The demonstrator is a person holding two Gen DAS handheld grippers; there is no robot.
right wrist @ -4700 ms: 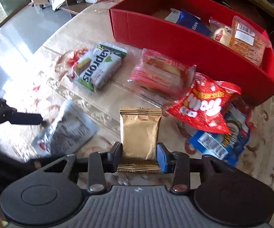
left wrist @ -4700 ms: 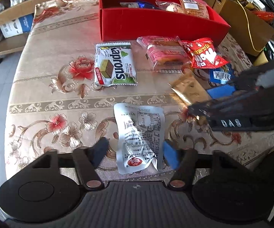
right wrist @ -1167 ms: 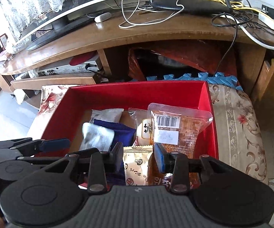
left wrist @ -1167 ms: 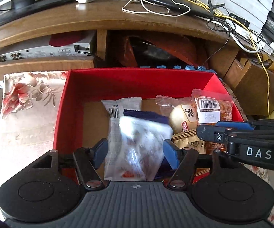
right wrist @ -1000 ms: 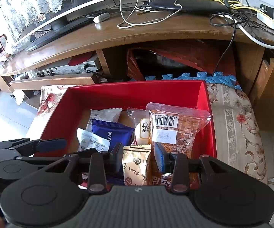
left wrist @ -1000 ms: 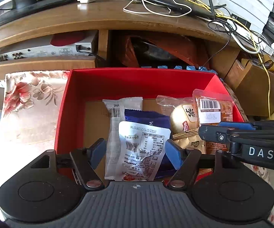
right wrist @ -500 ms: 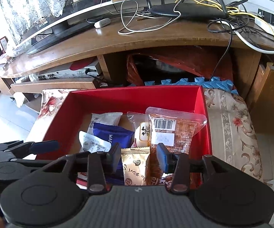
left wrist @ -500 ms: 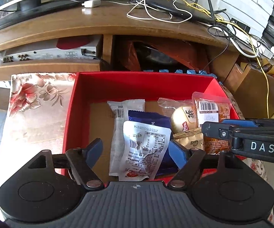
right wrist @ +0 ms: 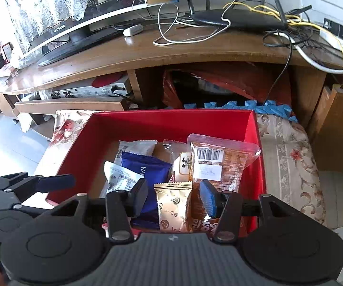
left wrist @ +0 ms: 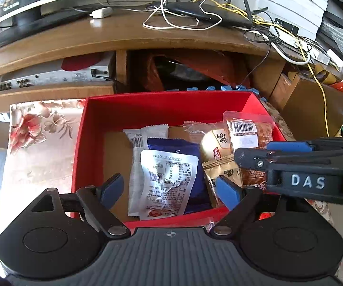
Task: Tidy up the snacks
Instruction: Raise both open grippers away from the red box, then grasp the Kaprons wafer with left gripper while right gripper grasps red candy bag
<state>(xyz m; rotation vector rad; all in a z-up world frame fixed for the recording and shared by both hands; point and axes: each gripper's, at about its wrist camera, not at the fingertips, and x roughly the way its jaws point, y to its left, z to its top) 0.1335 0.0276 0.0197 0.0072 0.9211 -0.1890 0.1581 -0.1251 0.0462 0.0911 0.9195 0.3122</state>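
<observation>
The red box (left wrist: 92, 128) holds several snack packets. A silver packet (left wrist: 166, 183) lies flat in it on a blue packet (left wrist: 178, 145). My left gripper (left wrist: 170, 188) hovers over it with its jaws opening, both pads well clear of the foil. A gold packet (right wrist: 173, 205) stands at the box's near wall between the fingers of my right gripper (right wrist: 173, 196). Those jaws are opening too, with a thin gap on each side. The right gripper (left wrist: 290, 159) shows at the right of the left wrist view. The left gripper (right wrist: 40, 183) shows at the left of the right wrist view.
Also in the box are a white packet (right wrist: 138, 147), a round bun (right wrist: 183, 164) and a barcoded brown packet (right wrist: 221, 164). A wooden TV stand (right wrist: 147, 54) with cables and a router rises behind. The floral tablecloth (right wrist: 288, 157) flanks the box.
Both packets went from the table into the red box. Over the last second the left jaws spread off the silver packet, which settled flat, and the right jaws widened off the gold packet.
</observation>
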